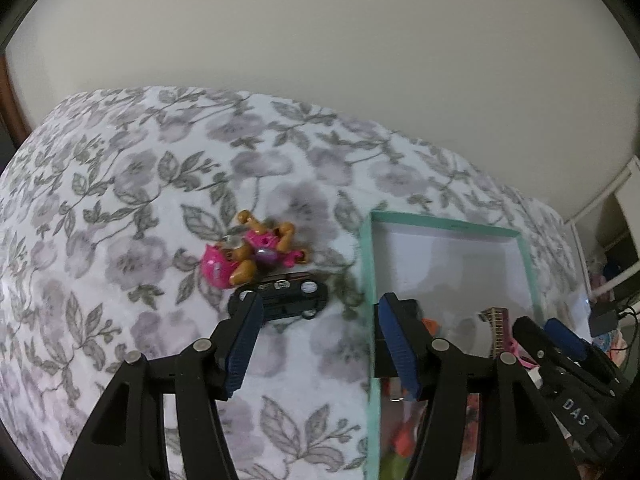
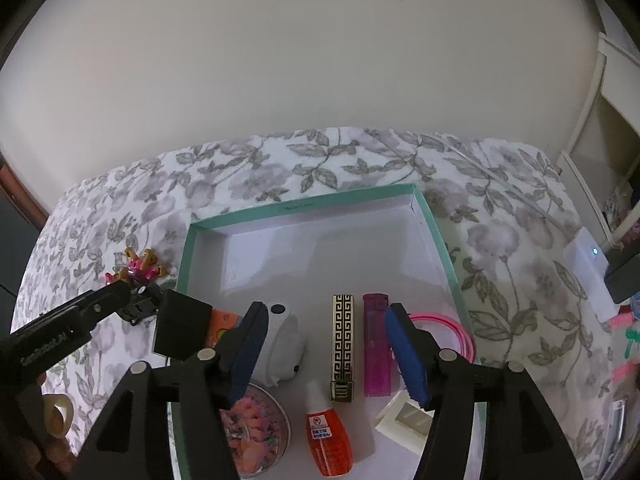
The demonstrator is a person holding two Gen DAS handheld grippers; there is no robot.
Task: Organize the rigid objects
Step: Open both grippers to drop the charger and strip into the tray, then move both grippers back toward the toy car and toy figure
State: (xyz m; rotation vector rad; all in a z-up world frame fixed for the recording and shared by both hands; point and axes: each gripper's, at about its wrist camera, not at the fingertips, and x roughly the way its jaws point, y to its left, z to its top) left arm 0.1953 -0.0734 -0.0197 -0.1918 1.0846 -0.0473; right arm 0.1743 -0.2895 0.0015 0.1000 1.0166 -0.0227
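Note:
A black toy car (image 1: 280, 300) and a pink and tan toy figure (image 1: 252, 254) lie on the floral bedspread, left of a teal-rimmed box (image 1: 446, 222). My left gripper (image 1: 318, 312) is open and empty, its left finger tip at the car's near end, its right finger over the box's left wall. My right gripper (image 2: 326, 320) is open and empty above the box (image 2: 308, 202), over a gold patterned case (image 2: 343, 344) and a pink lighter (image 2: 376, 346). The left gripper (image 2: 136, 300) shows at the car in the right wrist view.
In the box also lie a white rounded toy (image 2: 280, 344), an orange bottle (image 2: 329, 436), a round tin (image 2: 256, 432), a pink band (image 2: 452, 332) and a cream piece (image 2: 404, 416). A white device (image 2: 592, 276) and clutter sit at the right. A wall stands behind the bed.

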